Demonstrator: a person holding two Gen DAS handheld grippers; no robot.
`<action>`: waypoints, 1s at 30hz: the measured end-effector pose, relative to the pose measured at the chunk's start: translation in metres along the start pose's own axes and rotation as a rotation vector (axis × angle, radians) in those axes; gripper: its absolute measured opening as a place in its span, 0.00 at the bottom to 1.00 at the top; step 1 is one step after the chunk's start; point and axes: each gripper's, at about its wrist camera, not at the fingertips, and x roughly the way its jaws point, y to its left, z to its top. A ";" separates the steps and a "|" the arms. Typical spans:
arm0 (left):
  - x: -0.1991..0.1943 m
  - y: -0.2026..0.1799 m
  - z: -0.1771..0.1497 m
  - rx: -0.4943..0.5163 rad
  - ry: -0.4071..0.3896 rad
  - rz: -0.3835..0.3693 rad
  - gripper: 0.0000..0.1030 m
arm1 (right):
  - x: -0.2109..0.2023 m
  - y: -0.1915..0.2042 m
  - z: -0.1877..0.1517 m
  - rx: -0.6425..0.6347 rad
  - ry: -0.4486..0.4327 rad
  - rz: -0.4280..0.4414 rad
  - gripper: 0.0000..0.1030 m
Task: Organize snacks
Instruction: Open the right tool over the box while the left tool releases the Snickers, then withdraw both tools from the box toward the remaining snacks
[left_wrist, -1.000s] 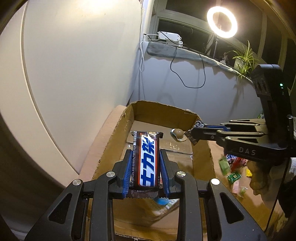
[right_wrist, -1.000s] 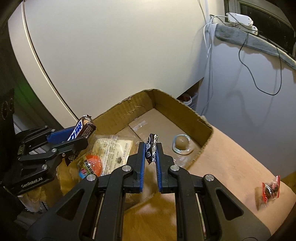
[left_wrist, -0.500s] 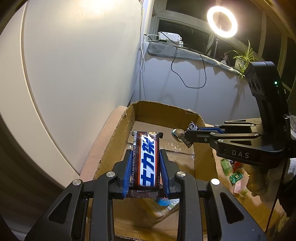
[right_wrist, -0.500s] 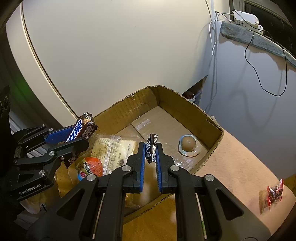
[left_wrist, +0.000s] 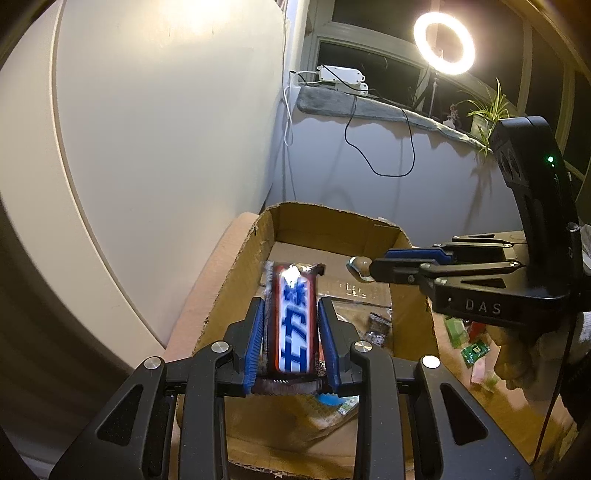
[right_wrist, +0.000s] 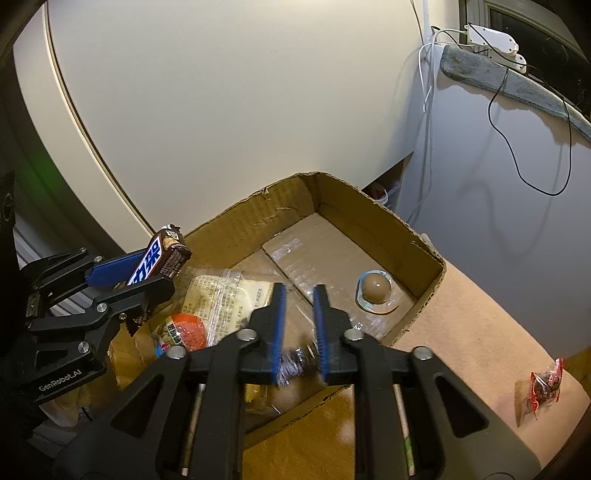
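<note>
Snacks are going into the cardboard box (left_wrist: 334, 221) from both hands at once, and this looks like the moment of letting go. From the left wrist view, the left gripper (left_wrist: 291, 343) hangs over the near end of the box with its jaws opening; the chocolate bar (left_wrist: 293, 321) in its blue-and-white wrapper is between the blue pads, blurred as if slipping, with a slight gap showing on each side, so I judge it no longer pinched. Across the box the right gripper (left_wrist: 373, 266) reaches in from the side, a person's hand (left_wrist: 524, 354) behind it, and a small dark candy (left_wrist: 378, 325) lies or falls below it inside the box. From the right wrist view, the right gripper (right_wrist: 299, 314) is likewise opening, its pads apart with nothing pressed between them; the little dark candy (right_wrist: 295, 360) shows as a blur low behind the fingers, dropping into the box. On the box floor sit a braised egg in a clear pack (right_wrist: 376, 290), a pale flat packet (right_wrist: 225, 295) and an orange-labelled snack (right_wrist: 186, 330). One red-wrapped sweet (right_wrist: 546, 382) waits out on the tan cloth (right_wrist: 480, 332). Next, I'd say, both hands should pull clear of the box once the pieces land, then the right one go for that red sweet.
</note>
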 end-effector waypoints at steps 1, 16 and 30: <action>-0.001 0.000 0.000 0.001 -0.005 0.003 0.31 | -0.001 0.000 0.000 0.000 -0.003 0.000 0.35; -0.029 -0.020 -0.003 0.063 -0.067 0.062 0.55 | -0.030 0.004 -0.006 -0.006 -0.044 -0.059 0.72; -0.053 -0.075 -0.014 0.168 -0.102 0.028 0.55 | -0.090 -0.018 -0.044 0.041 -0.132 -0.107 0.72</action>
